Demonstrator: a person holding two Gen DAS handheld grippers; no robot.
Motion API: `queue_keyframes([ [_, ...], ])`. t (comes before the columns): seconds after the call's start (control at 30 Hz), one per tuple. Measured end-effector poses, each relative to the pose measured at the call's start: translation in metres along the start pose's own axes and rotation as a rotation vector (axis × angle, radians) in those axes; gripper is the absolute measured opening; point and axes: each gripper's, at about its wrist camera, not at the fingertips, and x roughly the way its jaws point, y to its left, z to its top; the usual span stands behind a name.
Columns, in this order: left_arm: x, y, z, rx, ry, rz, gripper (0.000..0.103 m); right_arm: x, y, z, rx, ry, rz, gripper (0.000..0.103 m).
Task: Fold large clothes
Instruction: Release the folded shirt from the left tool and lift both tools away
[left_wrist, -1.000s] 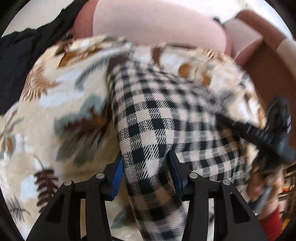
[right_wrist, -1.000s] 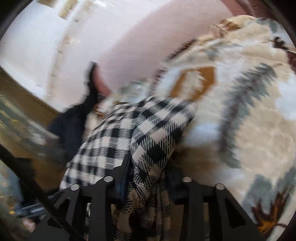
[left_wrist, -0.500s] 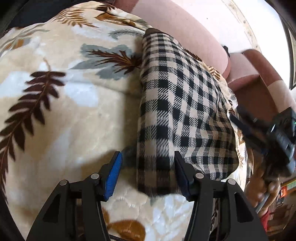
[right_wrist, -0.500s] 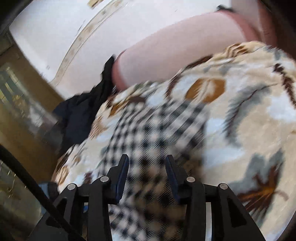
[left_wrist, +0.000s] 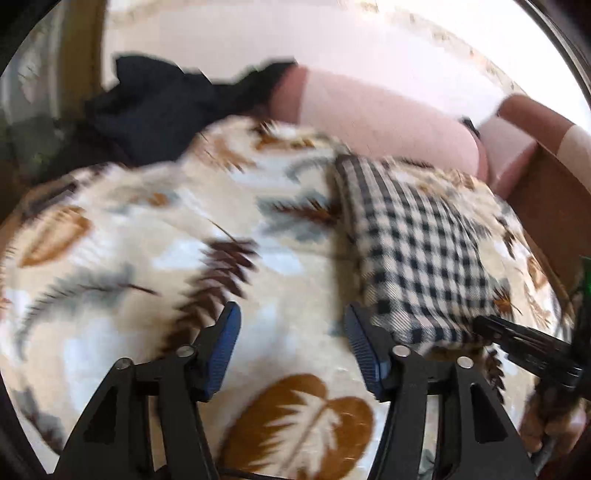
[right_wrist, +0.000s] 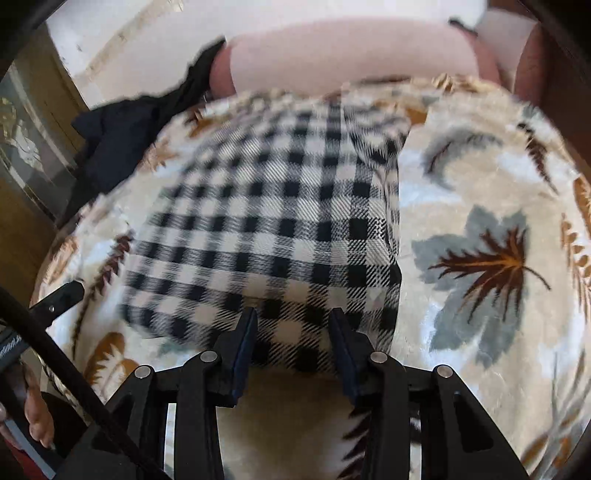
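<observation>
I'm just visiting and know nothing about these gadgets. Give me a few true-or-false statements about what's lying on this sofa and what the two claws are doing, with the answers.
1. The checked garment lies folded on a leaf-patterned blanket. True.
2. The left gripper is clamped on the checked garment. False: its jaws stand apart with only blanket between them, and they have just been opening; the garment lies off to its right.
3. A dark piece of clothing sits at the far left end of the blanket. True.
4. The sofa backrest behind the blanket is bright green. False: it is pale pink.
5. The right gripper points at a bare stretch of blanket. False: the garment's near edge lies between its parted fingers, which do not pinch it.
</observation>
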Motion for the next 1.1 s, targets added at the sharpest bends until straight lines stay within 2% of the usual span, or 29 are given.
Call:
queue_keyframes([
  [0.07,-0.017,0.007,0.0,-0.009,-0.087,0.057,0.07,-0.011,0.015,0.004,-0.02,-0.055,0.033,0.044],
  [0.1,-0.026,0.01,-0.001,-0.018,-0.136,0.08,0.079,-0.013,0.024,0.007,-0.031,-0.074,0.058,0.044],
  [0.13,-0.035,0.014,-0.002,-0.027,-0.181,0.091,0.085,-0.012,0.033,0.01,-0.039,-0.085,0.089,0.044],
  [0.17,-0.041,0.017,-0.001,-0.034,-0.214,0.091,0.089,-0.008,0.041,0.014,-0.043,-0.088,0.114,0.044],
  [0.2,-0.046,0.021,-0.002,-0.042,-0.242,0.1,0.089,-0.004,0.049,0.018,-0.045,-0.083,0.156,0.044],
  [0.3,-0.046,0.027,0.0,-0.036,-0.219,0.093,0.089,0.019,0.067,0.02,-0.027,-0.011,0.282,0.044],
  [0.33,-0.043,0.029,0.0,-0.038,-0.202,0.094,0.089,0.037,0.071,0.019,-0.028,0.055,0.32,0.044],
  [0.4,-0.041,0.032,-0.002,-0.042,-0.202,0.106,0.089,0.067,0.076,0.009,-0.037,0.161,0.281,0.044],
  [0.53,-0.043,0.024,-0.003,-0.01,-0.253,0.183,0.089,0.061,0.081,0.001,-0.093,0.148,0.264,0.045],
  [0.6,-0.043,0.02,-0.002,-0.005,-0.269,0.195,0.089,0.049,0.083,-0.003,-0.11,0.113,0.251,0.045],
  [0.7,-0.043,0.013,0.0,-0.02,-0.281,0.189,0.089,0.018,0.069,-0.002,-0.121,0.011,0.184,0.045],
  [0.83,-0.044,-0.004,-0.003,-0.017,-0.309,0.179,0.093,-0.006,0.037,0.005,-0.058,-0.075,0.091,0.048],
  [0.97,-0.037,-0.028,-0.011,0.076,-0.304,0.191,0.094,-0.027,-0.009,0.01,0.057,-0.125,0.043,0.048],
  [1.1,-0.023,-0.05,-0.02,0.165,-0.248,0.18,0.094,-0.039,-0.041,0.014,0.132,-0.155,-0.004,0.053],
])
